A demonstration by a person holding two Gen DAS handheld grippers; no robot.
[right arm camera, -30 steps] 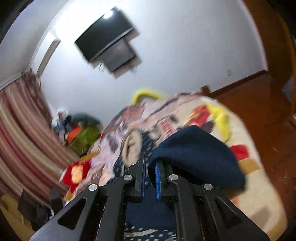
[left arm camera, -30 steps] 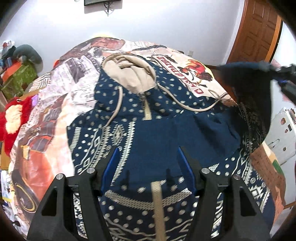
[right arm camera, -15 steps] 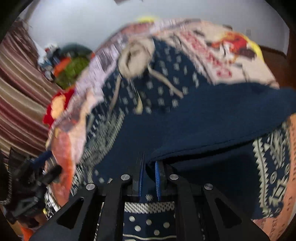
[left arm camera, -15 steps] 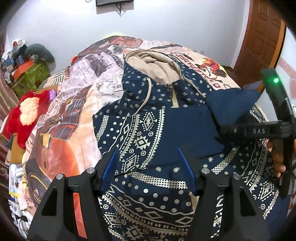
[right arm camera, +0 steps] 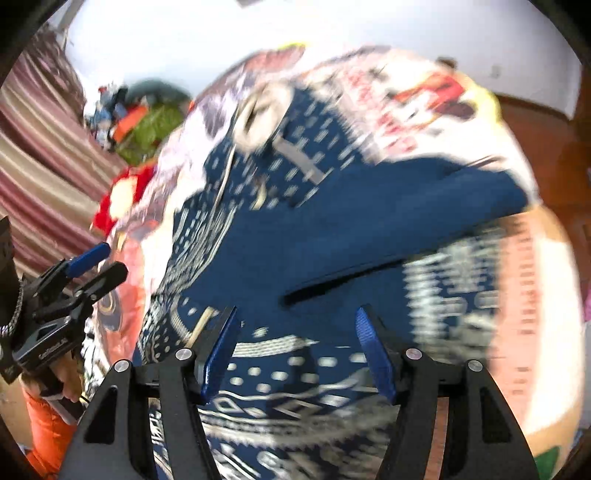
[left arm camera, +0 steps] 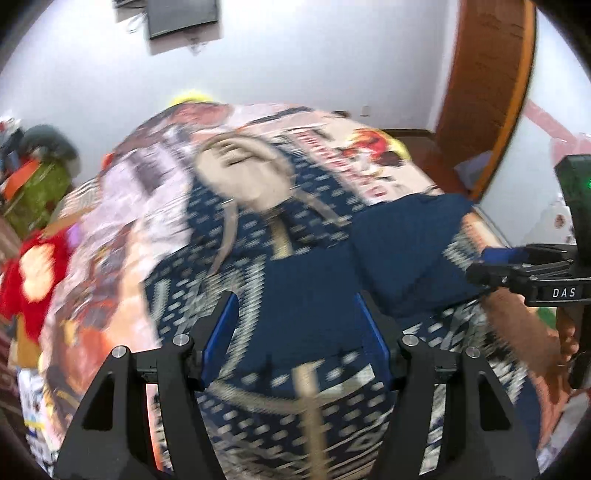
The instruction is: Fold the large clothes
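Note:
A navy hoodie (left arm camera: 295,288) with a cream pattern and a beige hood (left arm camera: 240,173) lies front up on the bed; it also shows in the right wrist view (right arm camera: 314,258). Its plain navy sleeve (left arm camera: 410,243) is folded across the chest (right arm camera: 388,218). My left gripper (left arm camera: 297,325) is open and empty above the lower front. My right gripper (right arm camera: 297,347) is open and empty above the hem; it also shows at the right of the left wrist view (left arm camera: 480,264). The left gripper shows at the left of the right wrist view (right arm camera: 99,262). Both views are blurred.
The bed has a printed cover (left arm camera: 140,177) and fills most of both views. A red plush toy (left arm camera: 26,269) and green bags (left arm camera: 37,184) lie left of it. A wooden door (left arm camera: 487,92) and a wall television (left arm camera: 181,14) stand behind. Striped curtains (right arm camera: 40,155) hang left.
My right gripper has let go of the navy sleeve, which now lies folded across the chest, and its jaws have opened wide. Both cameras have shifted and tilted up slightly.

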